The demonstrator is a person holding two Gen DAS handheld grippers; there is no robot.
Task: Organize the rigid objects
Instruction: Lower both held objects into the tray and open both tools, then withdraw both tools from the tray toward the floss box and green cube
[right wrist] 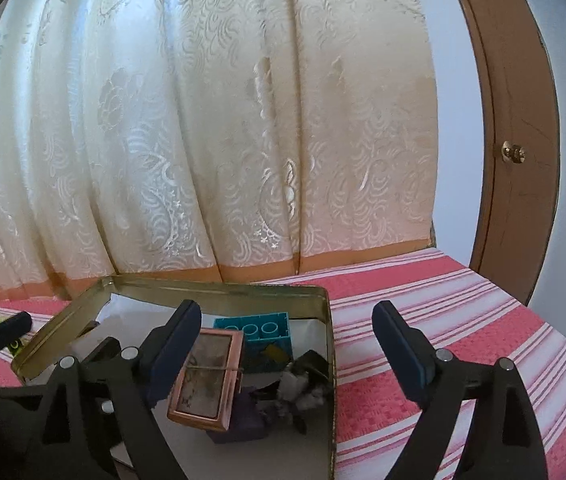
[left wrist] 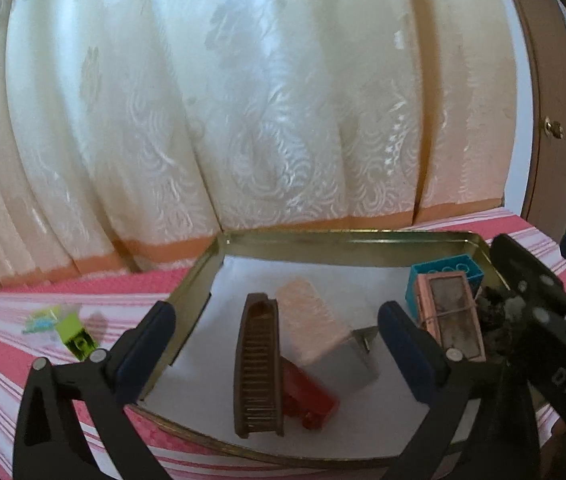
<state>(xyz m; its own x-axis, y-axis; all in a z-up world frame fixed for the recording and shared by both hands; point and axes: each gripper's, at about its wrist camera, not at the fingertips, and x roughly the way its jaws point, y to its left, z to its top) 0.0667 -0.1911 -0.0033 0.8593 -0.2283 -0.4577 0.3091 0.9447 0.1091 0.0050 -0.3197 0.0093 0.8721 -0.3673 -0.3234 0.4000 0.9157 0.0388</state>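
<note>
Two grippers hang over one shallow gold tin (left wrist: 323,238) on a bed spread with a pink-and-white striped cloth (right wrist: 463,320), a cream brocade curtain (left wrist: 243,100) behind. Both stand released, jaws wide, nothing pressed between the pads. The left gripper (left wrist: 279,328) frames a loose pile on the tin's white lining: a brown comb-like piece (left wrist: 257,372) lying lengthwise, a pale pink block (left wrist: 307,320) tilted across a grey box (left wrist: 347,364), and a red piece (left wrist: 311,400) poking out from under them. The lean of the pile suggests it was set down quickly rather than arranged. The right gripper (right wrist: 287,348) straddles the tin's right wall, one finger inside and one over the cloth; a rose-gold framed case (right wrist: 207,380) sits tilted just beside its inner finger, propped on a purple item (right wrist: 239,428), probably only just put there. Behind it lies a teal toy brick (right wrist: 259,332), with a dark, furry-looking clump (right wrist: 303,388) in the near corner.

Only the left wrist view shows the central pile, and a lime-green object (left wrist: 77,340) lying outside the tin on the cloth, apparently not yet collected. Only the right wrist view shows the purple item under the case and the bare stretch of bed running to a brown door (right wrist: 511,152).
</note>
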